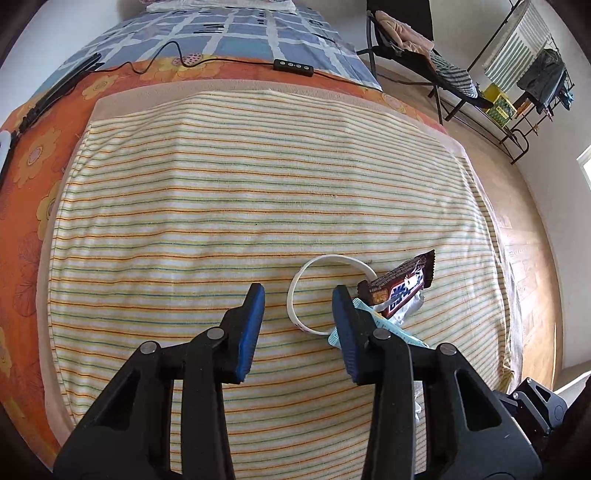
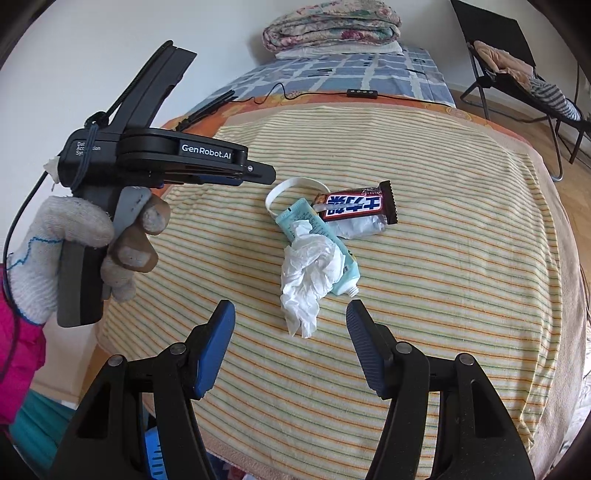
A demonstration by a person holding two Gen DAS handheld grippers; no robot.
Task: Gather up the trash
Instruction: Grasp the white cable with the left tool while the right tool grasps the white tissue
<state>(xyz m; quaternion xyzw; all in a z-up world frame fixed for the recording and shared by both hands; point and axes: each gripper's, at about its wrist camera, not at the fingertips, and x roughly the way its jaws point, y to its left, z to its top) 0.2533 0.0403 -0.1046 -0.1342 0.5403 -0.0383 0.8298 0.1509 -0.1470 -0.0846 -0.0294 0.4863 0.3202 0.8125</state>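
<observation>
Left gripper [image 1: 298,308]: jaws partly apart, nothing between the blue pads; only striped cloth shows in the gap. No pad presses on anything.
Left fingers [image 1: 255,317]: the left-hand pad stands over bare cloth; the right-hand pad stands in front of the end of the tube and beside the white band, and contact cannot be told.
Right gripper [image 2: 291,314]: jaws set wider, holding nothing; the lower tip of the tissue lies in line with the gap, no pad on it.
Right fingers [image 2: 216,343]: blue ribbed pads, both clear of the trash.
Tissue [image 2: 310,266]: crumpled, white, lying on top of the tube, nearest the right gripper.
Tube [image 2: 345,271]: pale blue, squeezed flat, nozzle toward the right gripper, far end under the candy wrapper's edge.
Candy wrapper [image 2: 356,206]: brown with blue lettering, torn open, silver lining showing, lying at the far side of the pile.
White band [image 1: 295,295]: a thin loop lying flat, touching the wrapper and the tube.
Pile's place: toward the middle of the striped cloth [image 1: 221,206], somewhat nearer its right edge in the left wrist view.
Hand [image 2: 74,236]: gloved in white knit, pink sleeve, gripping the left gripper's handle, beside the cloth's left edge.
Bed [image 1: 229,33]: blue checked cover beyond the cloth's far edge, with a black cable and a small remote [image 1: 293,67] across it.
</observation>
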